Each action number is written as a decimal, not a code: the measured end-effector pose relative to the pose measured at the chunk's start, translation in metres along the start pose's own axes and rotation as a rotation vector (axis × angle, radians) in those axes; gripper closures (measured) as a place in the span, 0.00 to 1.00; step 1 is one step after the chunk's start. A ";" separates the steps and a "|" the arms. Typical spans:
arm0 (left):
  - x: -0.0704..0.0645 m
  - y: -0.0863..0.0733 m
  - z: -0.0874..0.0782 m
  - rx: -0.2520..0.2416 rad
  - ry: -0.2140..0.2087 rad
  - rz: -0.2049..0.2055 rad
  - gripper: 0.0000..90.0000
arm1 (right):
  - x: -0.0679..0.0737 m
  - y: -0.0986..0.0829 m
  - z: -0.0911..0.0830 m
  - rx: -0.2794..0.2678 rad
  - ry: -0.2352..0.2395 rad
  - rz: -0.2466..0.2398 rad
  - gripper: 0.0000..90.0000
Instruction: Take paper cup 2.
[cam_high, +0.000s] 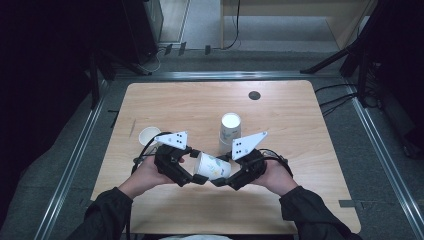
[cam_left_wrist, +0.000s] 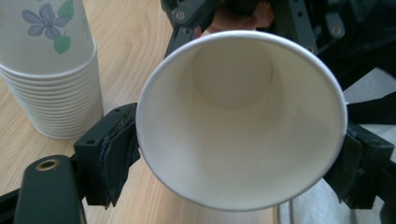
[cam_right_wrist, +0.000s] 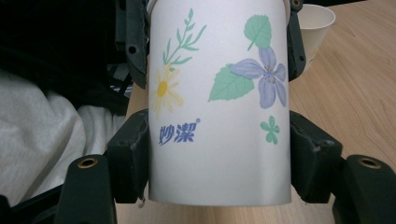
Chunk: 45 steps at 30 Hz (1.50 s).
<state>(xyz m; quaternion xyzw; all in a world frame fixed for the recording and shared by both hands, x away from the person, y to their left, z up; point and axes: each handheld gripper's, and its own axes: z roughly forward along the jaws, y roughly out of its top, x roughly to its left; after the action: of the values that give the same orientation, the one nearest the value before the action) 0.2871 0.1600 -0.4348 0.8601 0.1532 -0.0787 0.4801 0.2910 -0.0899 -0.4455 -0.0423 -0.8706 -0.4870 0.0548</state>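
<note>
Currently, item one: a paper cup (cam_high: 212, 166), printed with flowers and leaves, is lying on its side in the air just above the near middle of the table (cam_high: 300, 165), carried between both tools.

Item two: the left gripper (cam_high: 191, 172) is pinching the cup at its open rim; in the left gripper view the padded jaws are pressing on either side of the mouth (cam_left_wrist: 240, 121), which is facing that camera.

Item three: the right gripper (cam_high: 223, 180) is clamping the cup nearer its base; in the right gripper view the jaws are bearing on both sides of the printed wall (cam_right_wrist: 219, 107).

Item four: a stack of cups (cam_high: 229, 131) is standing upright just behind the grippers, and a single cup (cam_high: 149, 135) is standing open-mouthed to the left.

Handling note, as judgement: the step appears to be passing or turning one cup between the two tools.

- Paper wall is crushing easily, so the squeeze should be staying light, especially at the rim, which already looks slightly oval.
- One gripper should be keeping its hold until the other is letting go; both pulling apart would be tearing or denting the cup.
- Swinging the cup should be staying clear of the stack, which is near enough to topple.
</note>
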 end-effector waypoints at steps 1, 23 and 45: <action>0.000 0.000 0.000 -0.003 -0.007 -0.003 0.16 | 0.000 0.000 0.000 -0.001 0.000 -0.001 0.37; -0.004 0.000 0.005 0.130 0.094 0.061 0.25 | -0.004 -0.006 0.012 0.096 -0.030 0.016 0.29; -0.009 -0.003 0.023 0.307 0.120 0.109 0.25 | 0.002 -0.016 0.047 0.247 -0.020 -0.042 0.38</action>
<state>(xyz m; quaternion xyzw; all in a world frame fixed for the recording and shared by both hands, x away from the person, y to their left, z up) 0.2777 0.1402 -0.4472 0.9335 0.1207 -0.0236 0.3367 0.2848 -0.0580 -0.4833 -0.0219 -0.9253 -0.3765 0.0406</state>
